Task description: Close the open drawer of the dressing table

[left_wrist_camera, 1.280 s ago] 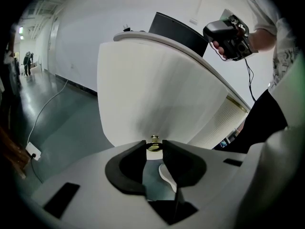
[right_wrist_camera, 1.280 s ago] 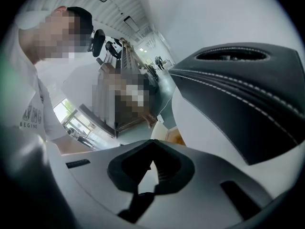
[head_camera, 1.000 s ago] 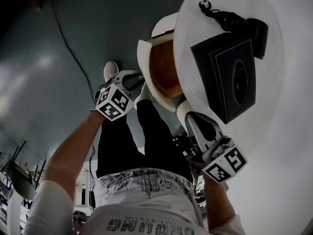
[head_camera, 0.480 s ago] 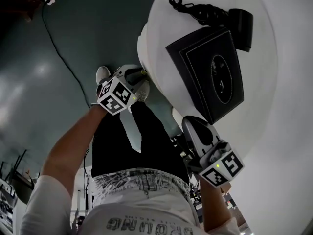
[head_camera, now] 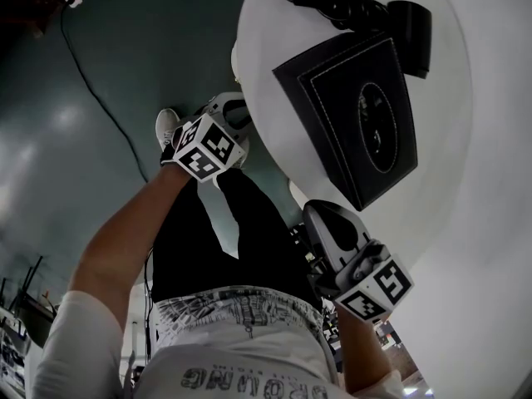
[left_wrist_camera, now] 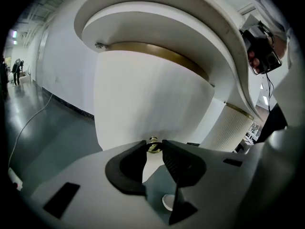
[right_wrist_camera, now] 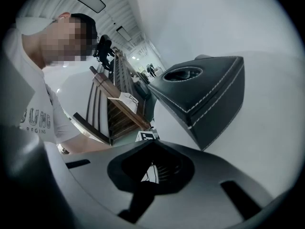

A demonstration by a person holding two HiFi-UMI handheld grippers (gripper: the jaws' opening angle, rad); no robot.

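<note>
The drawer's white curved front (left_wrist_camera: 143,99) sits pushed in under the round white dressing table top (head_camera: 274,148); in the head view only a sliver of it (head_camera: 235,61) shows past the rim. Its small brass knob (left_wrist_camera: 153,147) is pinched between the tips of my left gripper (left_wrist_camera: 153,145), which is shut on it. From the head camera, the left gripper (head_camera: 236,112) reaches under the table's edge. My right gripper (head_camera: 316,213) hovers at the table's near edge, shut and holding nothing; its tips (right_wrist_camera: 152,143) meet in the right gripper view.
A black stitched leather box (head_camera: 357,115) lies on the table top, with a black case (head_camera: 413,36) and a coiled cable (head_camera: 332,7) behind it. A cord (head_camera: 91,81) trails over the grey floor. The person's legs (head_camera: 208,239) stand by the table. A ribbed pedestal (left_wrist_camera: 233,128) stands right of the drawer.
The drawer has slid in under the table top, and its wooden inside no longer shows. My left gripper went in with the knob. The right gripper has hardly moved.
</note>
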